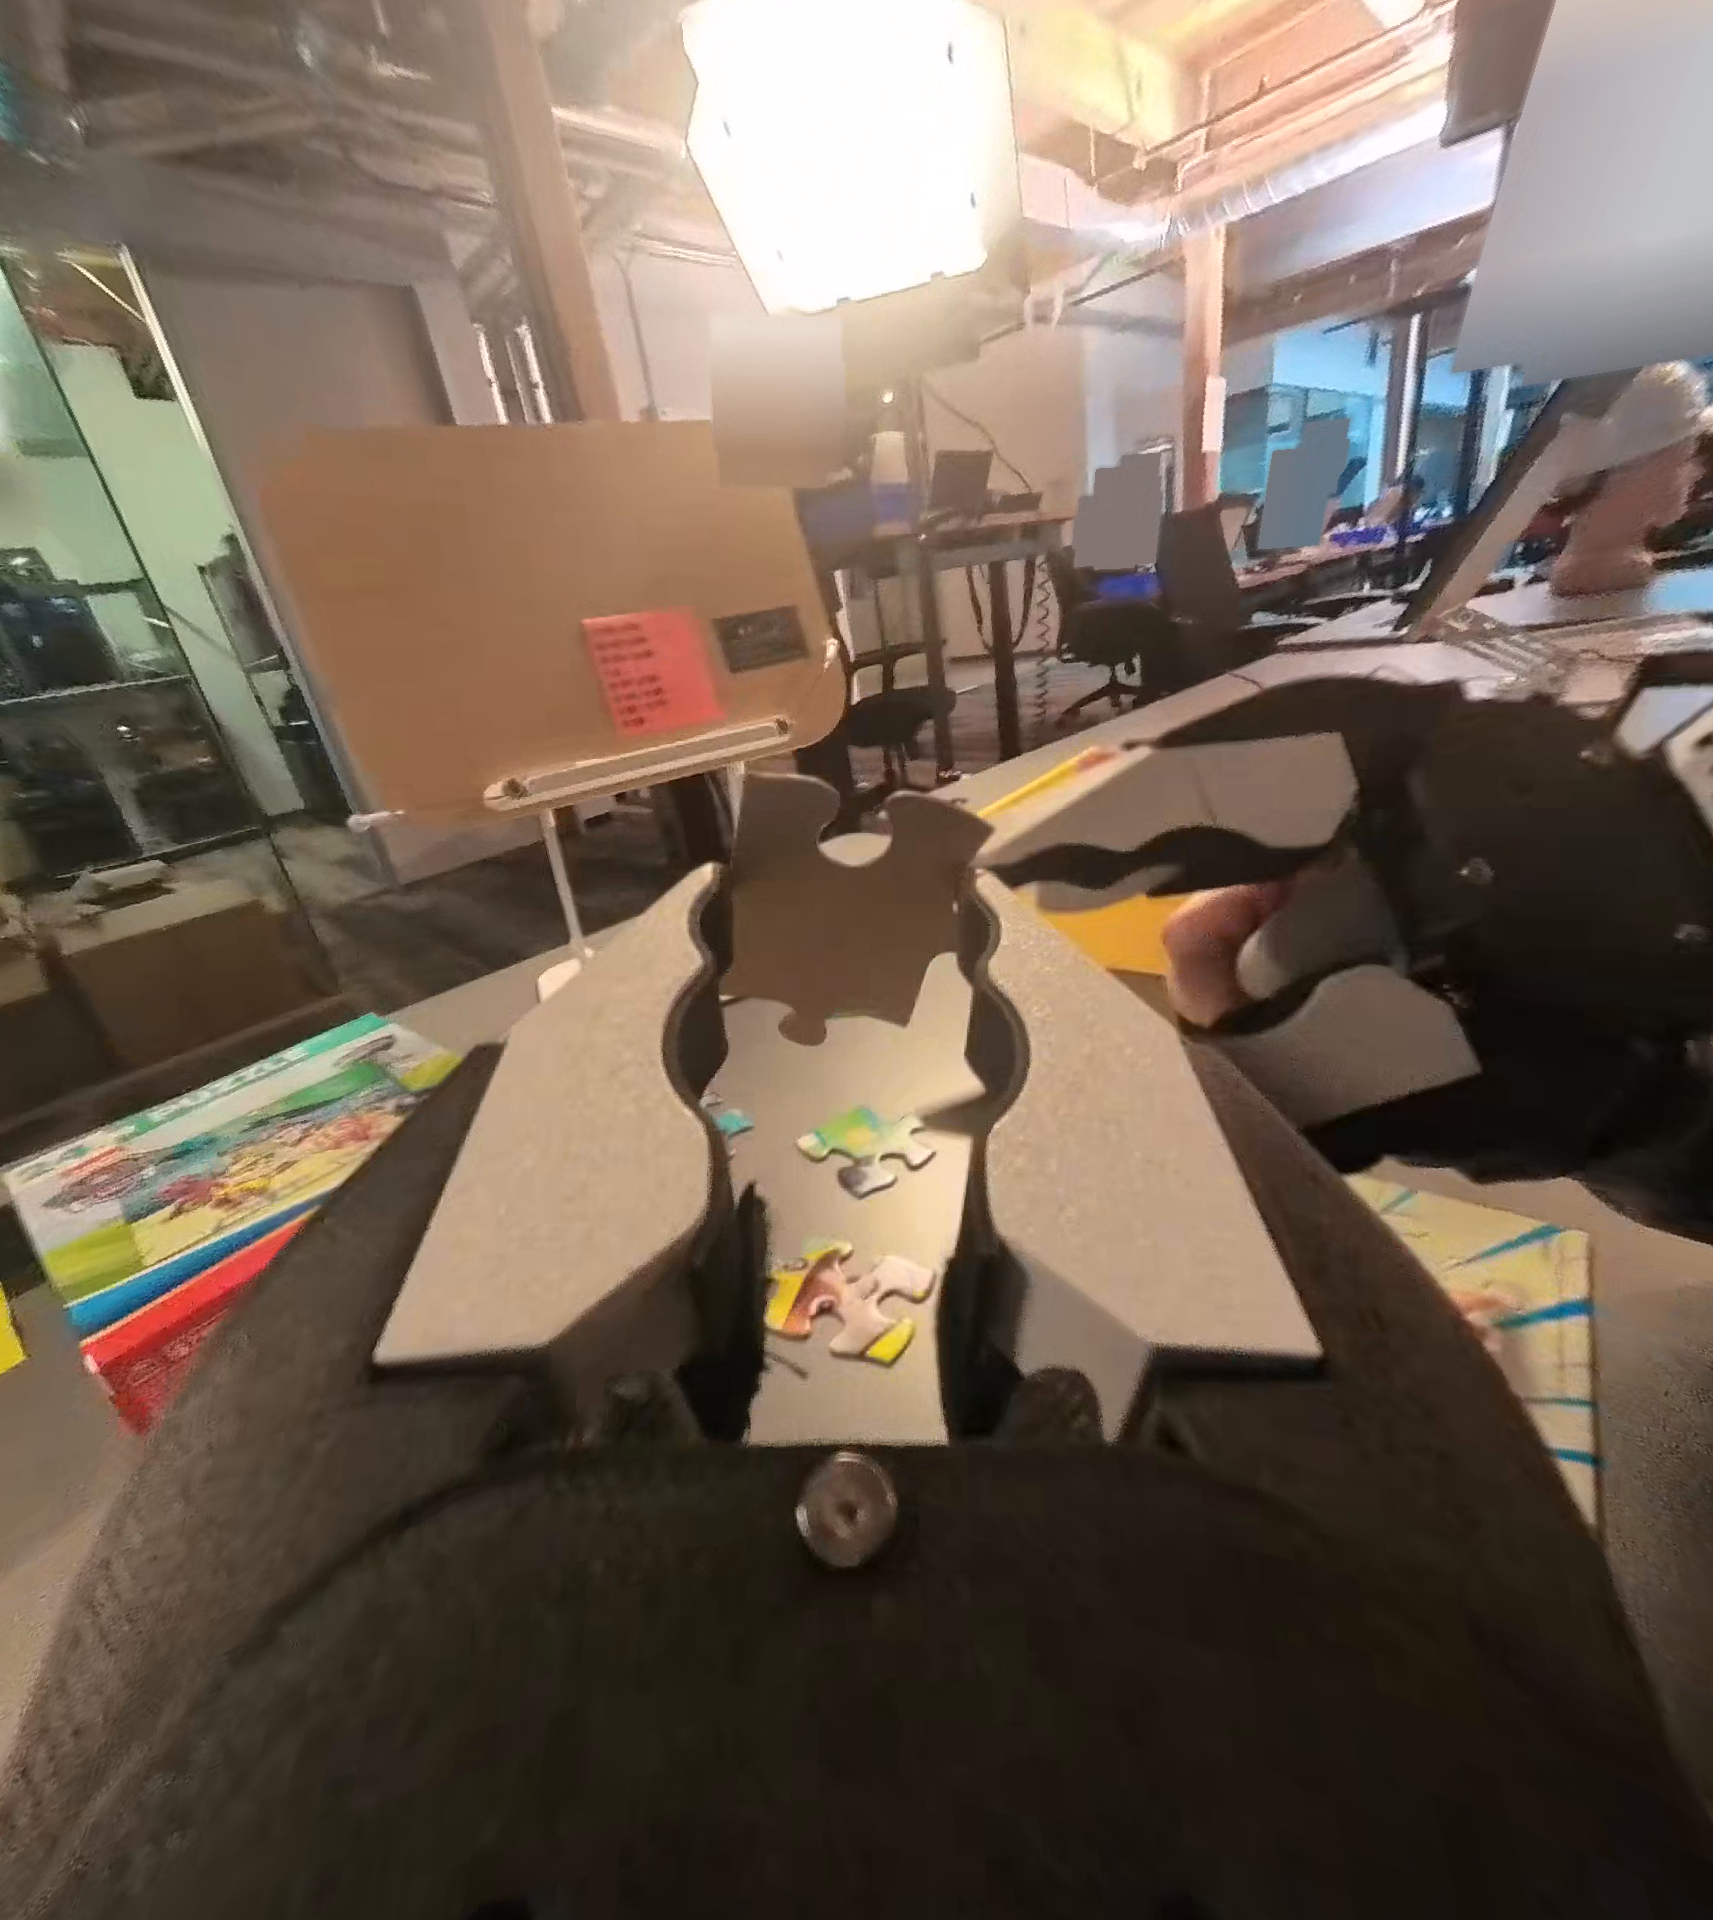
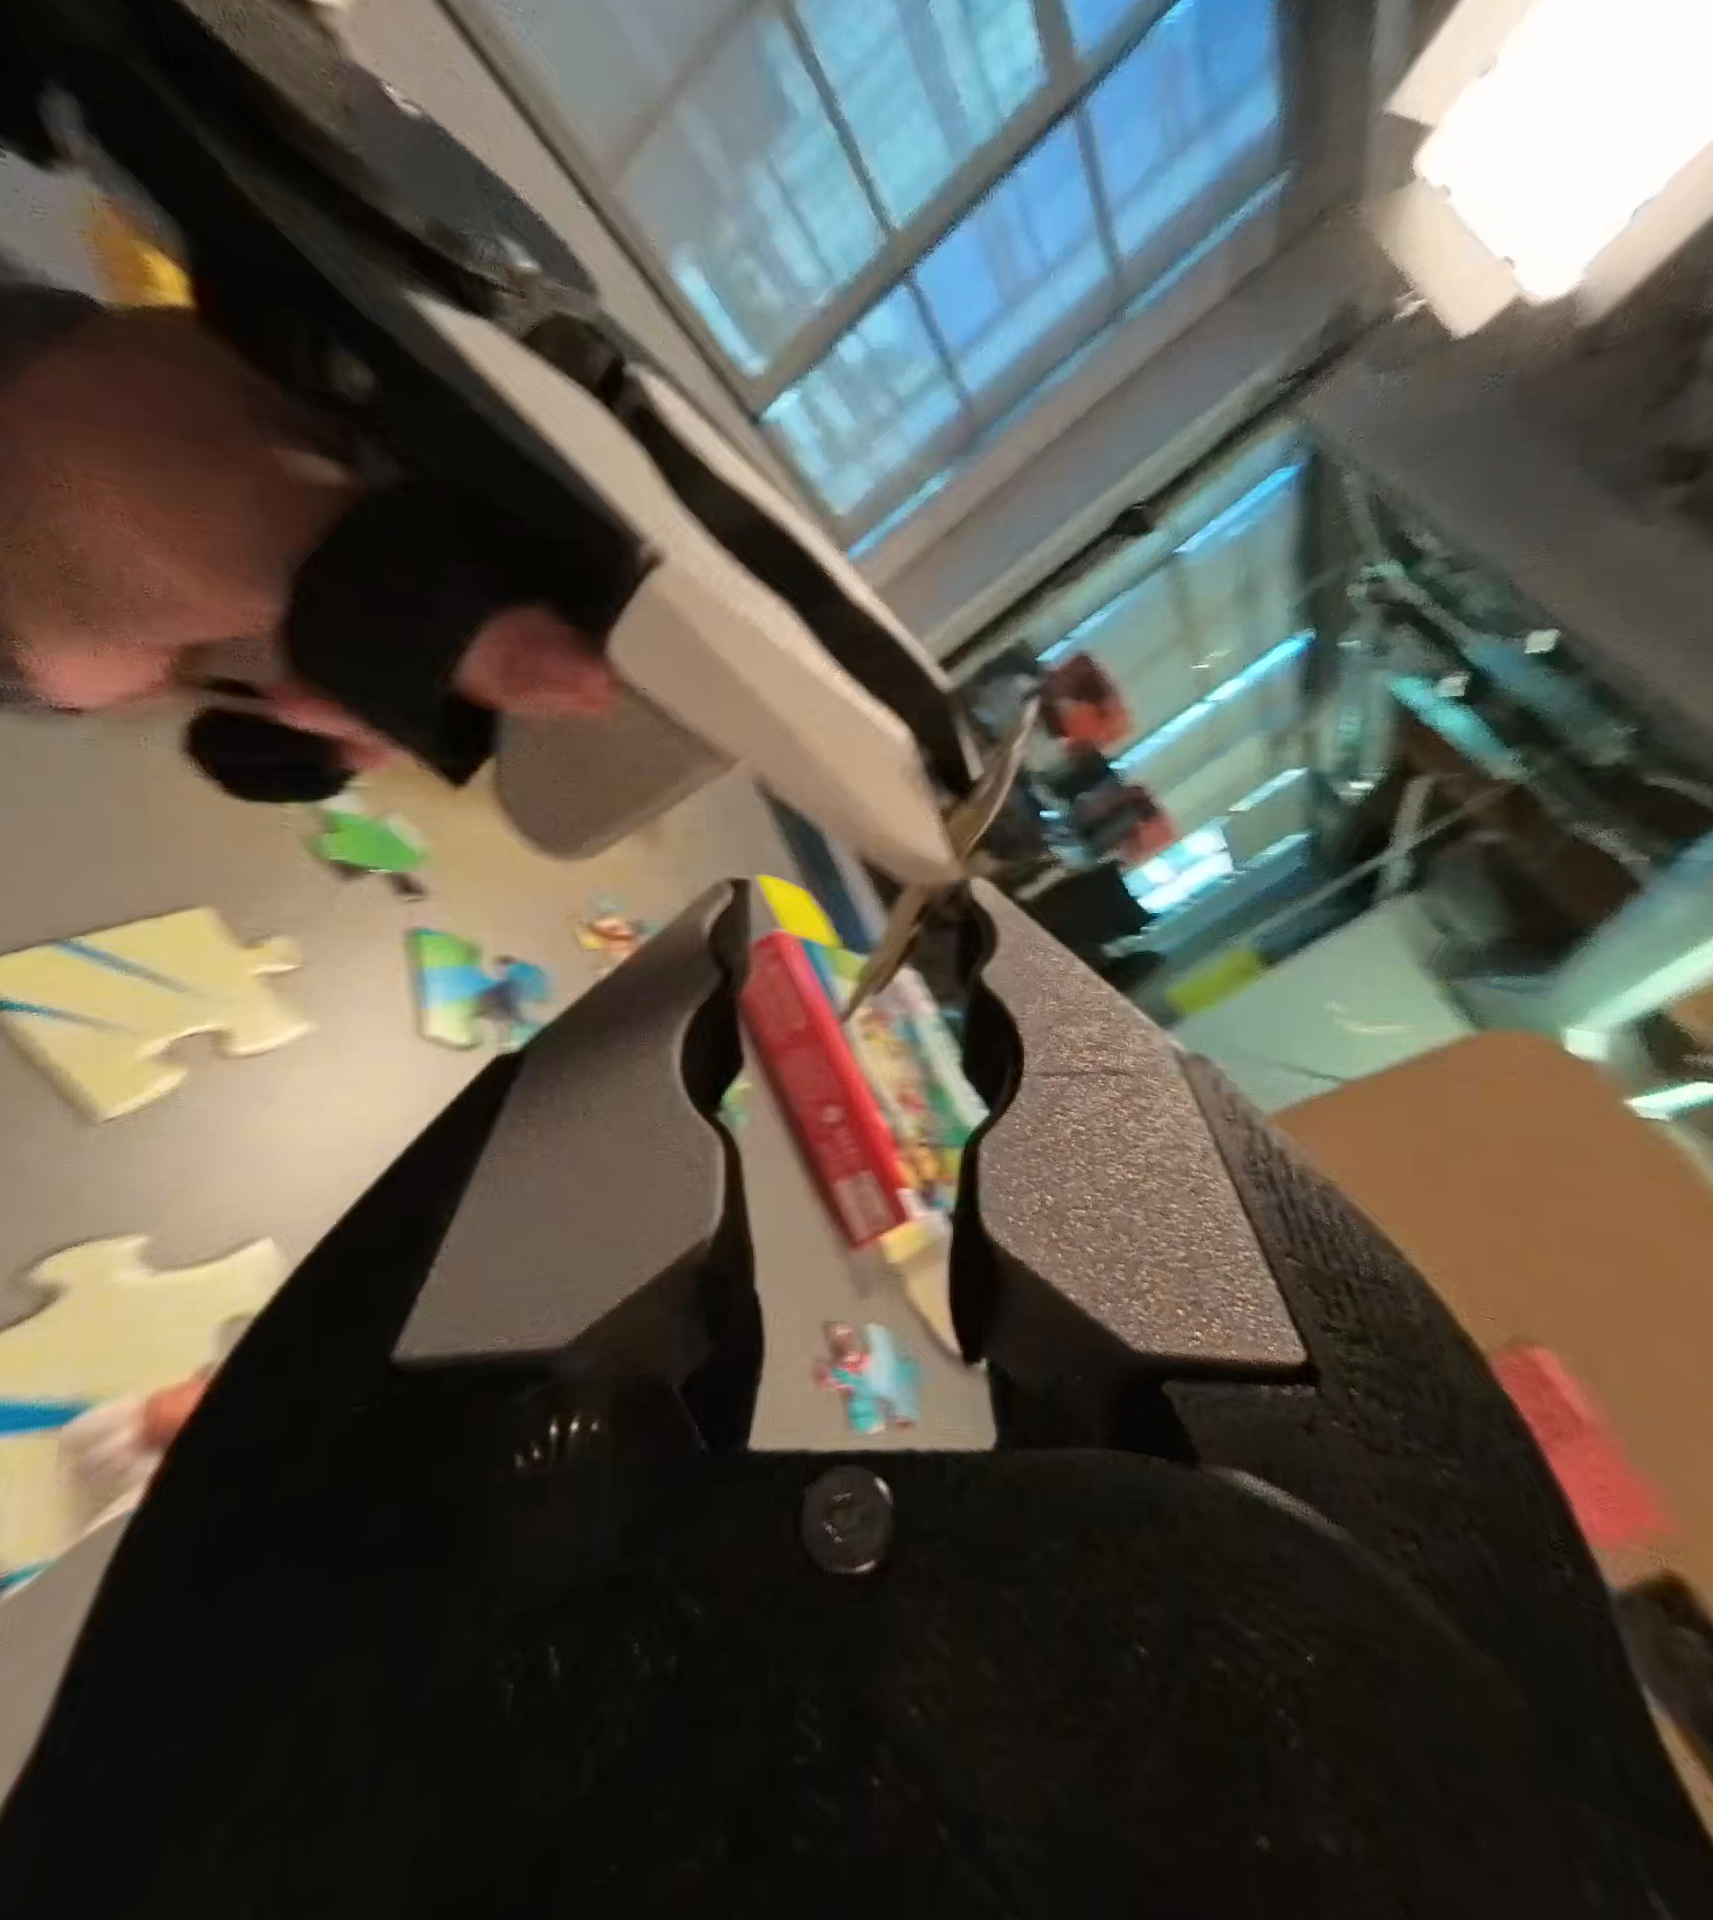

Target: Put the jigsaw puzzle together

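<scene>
In the left wrist view my left gripper [image 1: 841, 914] is shut on a jigsaw puzzle piece [image 1: 831, 935]. The piece shows its plain grey-brown back, stands upright above the table, and its side edges press against both pads. My right gripper [image 1: 1013, 878] reaches in from the right, with its tips at the piece's upper right lobe. In the right wrist view my right gripper [image 2: 852, 904] is open. The piece [image 2: 888, 961] shows edge-on between its tips, close to the right finger, and is not pinched. The left gripper [image 2: 935, 842] comes in from the upper left.
Loose coloured puzzle pieces [image 1: 867, 1138] [image 1: 852, 1299] lie on the grey table [image 2: 104, 1164], with larger pale pieces [image 2: 135, 997] nearby. A puzzle box [image 1: 228, 1143] on a red box [image 1: 187, 1340] sits at the left. A wooden stand [image 1: 540, 613] is behind. My two grippers' fingertips are within a few centimetres of each other.
</scene>
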Demonstrator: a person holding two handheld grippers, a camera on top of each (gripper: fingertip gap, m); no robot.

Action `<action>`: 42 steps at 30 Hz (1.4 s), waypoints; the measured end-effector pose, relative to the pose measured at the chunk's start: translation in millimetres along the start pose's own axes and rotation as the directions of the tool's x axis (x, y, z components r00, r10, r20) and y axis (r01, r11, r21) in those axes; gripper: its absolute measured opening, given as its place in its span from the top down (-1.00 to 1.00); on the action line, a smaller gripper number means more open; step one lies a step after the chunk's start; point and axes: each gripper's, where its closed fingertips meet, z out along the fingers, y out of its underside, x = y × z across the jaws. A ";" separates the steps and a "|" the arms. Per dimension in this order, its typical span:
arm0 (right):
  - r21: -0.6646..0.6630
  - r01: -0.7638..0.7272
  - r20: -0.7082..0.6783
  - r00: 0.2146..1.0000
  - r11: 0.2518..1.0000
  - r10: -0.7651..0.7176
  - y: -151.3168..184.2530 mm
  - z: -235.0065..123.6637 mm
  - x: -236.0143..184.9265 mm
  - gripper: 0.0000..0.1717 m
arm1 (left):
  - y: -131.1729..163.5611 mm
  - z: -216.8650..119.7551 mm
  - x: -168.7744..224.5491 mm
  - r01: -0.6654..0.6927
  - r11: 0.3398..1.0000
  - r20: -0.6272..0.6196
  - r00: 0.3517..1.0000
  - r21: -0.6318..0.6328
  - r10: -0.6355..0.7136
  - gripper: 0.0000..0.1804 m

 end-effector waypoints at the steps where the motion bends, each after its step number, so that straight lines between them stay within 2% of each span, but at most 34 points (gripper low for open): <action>1: 0.002 0.025 -0.051 0.998 1.000 -0.025 -2.3 2.6 6.5 0.72 | 1.3 0.2 0.7 -0.019 1.000 0.007 1.000 -0.006 0.019 0.53; 2: 0.015 0.035 -0.093 0.995 0.999 -0.033 -4.9 3.2 11.9 0.88 | 1.7 -0.9 2.8 -0.029 1.000 0.002 1.000 -0.007 0.029 0.53; 5: 0.040 0.128 -0.136 0.983 0.991 -0.122 -13.8 5.2 8.7 0.92 | -2.2 -11.8 4.0 -0.023 0.999 -0.014 1.000 0.036 0.023 0.53; 7: 0.023 0.213 -0.107 0.972 0.977 -0.210 -13.3 10.7 -3.2 0.95 | 4.5 -22.1 -0.5 -0.047 0.998 -0.005 0.999 0.031 0.047 0.49; 10: -0.001 0.291 0.037 0.956 0.957 -0.291 1.6 24.5 -32.7 1.00 | 27.5 -42.1 -22.5 -0.173 0.982 0.102 0.978 -0.070 0.180 0.19; 12: -0.046 0.378 0.079 0.924 0.925 -0.374 17.7 34.9 -39.5 1.00 | 37.0 -62.1 -40.0 -0.304 0.944 0.206 0.923 -0.132 0.326 0.25; 14: -0.048 0.407 0.140 0.907 0.912 -0.398 29.1 43.7 -45.1 1.00 | 37.3 -81.1 -52.0 -0.371 0.919 0.285 0.874 -0.131 0.393 0.38; 17: -0.121 0.467 0.244 0.869 0.876 -0.430 63.5 63.5 -46.6 1.00 | 45.3 -98.9 -66.9 -0.344 0.927 0.348 0.859 -0.148 0.375 0.33; 20: -0.199 0.611 0.380 0.769 0.766 -0.514 117.7 83.4 -45.8 1.00 | 47.3 -112.6 -84.2 -0.343 0.930 0.437 0.822 -0.130 0.364 0.37; 22: -0.229 0.660 0.452 0.723 0.715 -0.522 147.4 93.4 -42.7 1.00 | 41.7 -115.3 -87.9 -0.315 0.945 0.454 0.832 -0.084 0.318 0.37; 25: -0.243 0.714 0.507 0.671 0.657 -0.542 176.1 104.4 -34.0 1.00 | 37.9 -121.0 -92.2 -0.303 0.951 0.480 0.828 -0.056 0.292 0.40; 27: -0.238 0.720 0.547 0.654 0.652 -0.522 187.9 107.3 -33.8 1.00 | 31.8 -127.1 -95.8 -0.291 0.956 0.505 0.823 -0.018 0.260 0.42; 28: -0.233 0.703 0.580 0.655 0.671 -0.485 191.8 106.4 -37.9 1.00 | 29.4 -130.2 -98.0 -0.282 0.959 0.517 0.821 0.000 0.242 0.42; 29: -0.231 0.679 0.619 0.655 0.697 -0.433 194.9 103.9 -43.6 0.91 | 28.6 -132.8 -100.6 -0.268 0.963 0.526 0.821 0.013 0.221 0.43; 30: -0.238 0.650 0.655 0.656 0.722 -0.375 197.1 100.7 -48.9 0.77 | 28.0 -135.3 -103.8 -0.248 0.969 0.534 0.823 0.027 0.195 0.43; 32: -0.277 0.579 0.690 0.676 0.767 -0.260 196.7 95.8 -51.6 0.64 | 25.9 -140.6 -109.2 -0.209 0.976 0.546 0.825 0.060 0.143 0.43; 34: -0.360 0.466 0.689 0.717 0.808 -0.106 192.0 90.5 -45.9 0.37 | 23.8 -144.8 -111.8 -0.178 0.979 0.546 0.832 0.095 0.098 0.43; 35: -0.401 0.396 0.672 0.740 0.826 -0.028 187.7 88.1 -40.8 0.29 | 23.0 -146.3 -112.3 -0.169 0.980 0.545 0.834 0.107 0.084 0.44; 38: -0.432 0.176 0.578 0.807 0.884 0.122 168.5 77.7 -18.2 0.28 | 22.0 -148.5 -112.7 -0.165 0.980 0.548 0.833 0.115 0.076 0.44; 42: -0.415 -0.120 0.363 0.887 0.902 0.285 161.7 48.1 18.0 0.29 | 21.4 -148.0 -110.6 -0.185 0.977 0.549 0.830 0.107 0.097 0.44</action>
